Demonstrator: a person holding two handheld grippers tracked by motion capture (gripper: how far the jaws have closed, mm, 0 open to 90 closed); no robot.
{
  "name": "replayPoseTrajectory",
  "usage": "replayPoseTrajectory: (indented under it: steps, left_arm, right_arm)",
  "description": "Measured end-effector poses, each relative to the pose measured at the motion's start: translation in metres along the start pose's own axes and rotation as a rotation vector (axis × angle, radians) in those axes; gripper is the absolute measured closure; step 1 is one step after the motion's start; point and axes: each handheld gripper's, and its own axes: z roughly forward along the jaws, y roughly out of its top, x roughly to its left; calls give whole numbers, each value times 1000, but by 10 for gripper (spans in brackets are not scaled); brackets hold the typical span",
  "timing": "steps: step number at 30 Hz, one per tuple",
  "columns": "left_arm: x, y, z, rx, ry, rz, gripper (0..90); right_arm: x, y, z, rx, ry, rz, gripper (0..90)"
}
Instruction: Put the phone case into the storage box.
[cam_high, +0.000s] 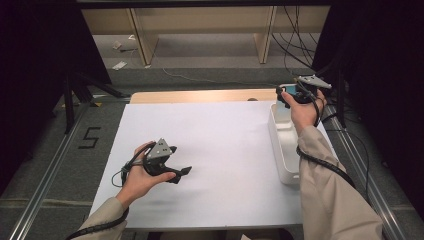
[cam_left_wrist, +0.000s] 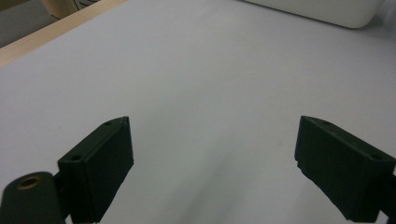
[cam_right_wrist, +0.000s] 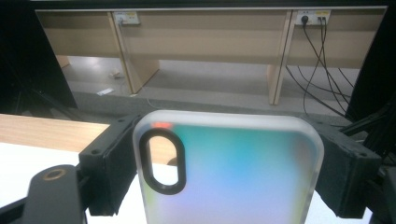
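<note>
Lab: rig frame (cam_high: 67, 100), wall sockets (cam_right_wrist: 314, 17), trailing cables (cam_right_wrist: 322, 60)

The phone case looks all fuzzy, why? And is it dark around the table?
In the right gripper view the phone case sits right against the camera, so its colours smear while the far shelves stay sharper. In the high view the white table is bright and both sides are black. In the left gripper view the near jaws look soft.
</note>
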Motion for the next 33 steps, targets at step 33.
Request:
replayPoseTrajectory:
  steps: [33]
  left_arm:
    - [0,1,0,-3,1,-1,109]
  right_arm:
    - [0,-1,7,6,-6,-3,188]
